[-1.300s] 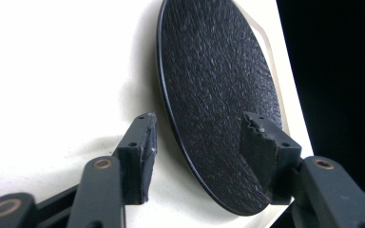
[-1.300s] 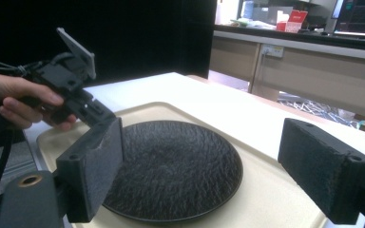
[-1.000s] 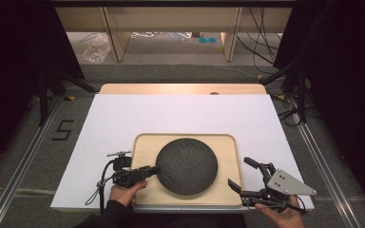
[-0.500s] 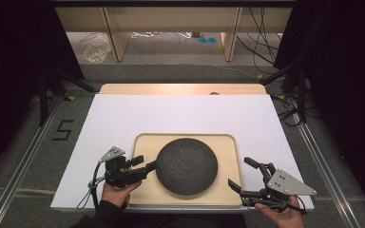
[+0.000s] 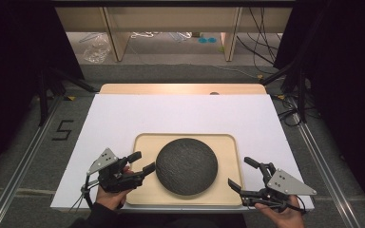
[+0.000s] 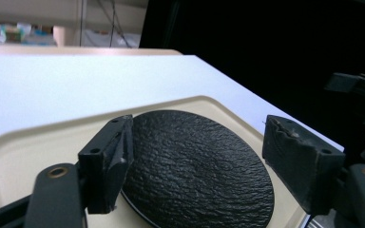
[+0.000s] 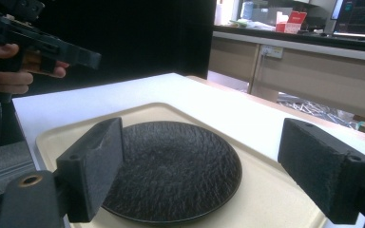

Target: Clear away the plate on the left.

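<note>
Lab recording bay; black curtains [image 5: 9,57]; floor rails [image 5: 19,175]; loose cables [image 5: 261,42]; monitor [image 7: 359,16] on bench.

far ahead of my tool, past the white counter [image 5: 185,114], a clear plastic bag [image 5: 96,49] lies on the floor [image 5: 171,47]; a "5" mark [image 5: 62,129] sits off to its left.

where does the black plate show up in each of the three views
High view: the black plate sits low and central, between the grippers.
Left gripper view: it lies low and central, between the jaws.
Right gripper view: it lies lower centre.
Shared landmark: the beige tray under it.
</note>
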The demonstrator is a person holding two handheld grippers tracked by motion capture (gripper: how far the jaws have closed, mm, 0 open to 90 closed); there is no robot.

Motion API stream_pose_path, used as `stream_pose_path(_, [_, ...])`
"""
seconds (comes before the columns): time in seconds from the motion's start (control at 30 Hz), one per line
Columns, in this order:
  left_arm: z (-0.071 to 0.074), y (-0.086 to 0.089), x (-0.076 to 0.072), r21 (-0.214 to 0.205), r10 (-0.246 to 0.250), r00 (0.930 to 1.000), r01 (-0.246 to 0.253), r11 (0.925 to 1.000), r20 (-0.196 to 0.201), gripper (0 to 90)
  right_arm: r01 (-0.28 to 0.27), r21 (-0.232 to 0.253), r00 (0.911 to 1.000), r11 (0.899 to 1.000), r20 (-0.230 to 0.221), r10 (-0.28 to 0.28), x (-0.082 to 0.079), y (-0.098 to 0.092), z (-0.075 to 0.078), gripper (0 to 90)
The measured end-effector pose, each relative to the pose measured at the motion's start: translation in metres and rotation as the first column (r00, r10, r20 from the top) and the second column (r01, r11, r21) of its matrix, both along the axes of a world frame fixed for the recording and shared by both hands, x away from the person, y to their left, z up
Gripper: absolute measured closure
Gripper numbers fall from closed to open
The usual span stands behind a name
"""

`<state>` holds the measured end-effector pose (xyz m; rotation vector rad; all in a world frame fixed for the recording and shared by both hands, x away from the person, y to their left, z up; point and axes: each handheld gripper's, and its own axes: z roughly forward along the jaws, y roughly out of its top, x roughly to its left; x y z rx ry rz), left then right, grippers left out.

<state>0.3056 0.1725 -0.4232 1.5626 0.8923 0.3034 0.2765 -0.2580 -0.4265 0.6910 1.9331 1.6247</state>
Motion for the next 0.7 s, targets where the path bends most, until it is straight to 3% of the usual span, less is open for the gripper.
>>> stream_pose_path(0.1, [0.002,0.001,-0.003,-0.006,-0.009,0.9990,0.010,0.9999,0.044,23.4,-0.002,0.000,0.9997,1.000,-0.024,0.002,-0.001,0.001,0.000,16.9])
stream_pose_path(0.13, [0.003,0.001,-0.005,-0.002,-0.010,0.9984,0.010,0.9999,0.055,22.9,0.002,0.001,1.0000,1.000,0.002,-0.002,0.000,0.000,0.000,16.9])
stream_pose_path(0.17, [0.004,0.002,-0.005,0.001,-0.011,0.9980,0.011,0.9999,0.062,21.6,0.002,0.001,1.0000,1.000,-0.002,-0.002,0.000,0.000,0.000,16.9])
stream_pose_path(0.2, [0.004,0.003,-0.006,0.000,-0.006,0.9977,0.006,1.0000,0.068,20.9,-0.002,0.001,0.9996,1.000,-0.027,0.002,-0.001,0.000,0.000,16.9])
stream_pose_path(0.3, [0.004,0.006,-0.008,-0.004,-0.006,0.9970,0.006,1.0000,0.078,19.1,0.001,0.003,1.0000,1.000,0.000,-0.001,0.000,0.000,0.000,16.9])
stream_pose_path(0.4, [0.005,0.008,-0.009,-0.003,-0.011,0.9963,0.011,0.9999,0.085,16.7,0.000,0.001,0.9997,1.000,-0.023,0.000,-0.001,0.001,0.000,16.9])
stream_pose_path(0.47, [0.006,0.009,-0.011,0.010,-0.007,0.9954,0.006,0.9999,0.095,15.9,0.002,0.001,1.0000,1.000,-0.003,-0.002,0.000,0.000,0.000,16.9])
stream_pose_path(0.53, [0.006,0.009,-0.012,0.015,-0.007,0.9945,0.005,0.9999,0.104,15.6,-0.001,0.002,0.9997,1.000,-0.024,0.001,-0.001,0.001,0.000,16.9])
stream_pose_path(0.6, [0.008,0.010,-0.014,0.008,0.001,0.9943,-0.002,1.0000,0.107,14.8,0.001,0.002,1.0000,1.000,-0.002,-0.001,0.000,0.001,0.000,16.9])
stream_pose_path(0.7, [0.009,0.012,-0.016,0.023,-0.005,0.9921,0.002,0.9997,0.125,13.4,-0.013,-0.008,0.9993,1.000,-0.036,0.013,-0.001,0.000,0.000,16.9])
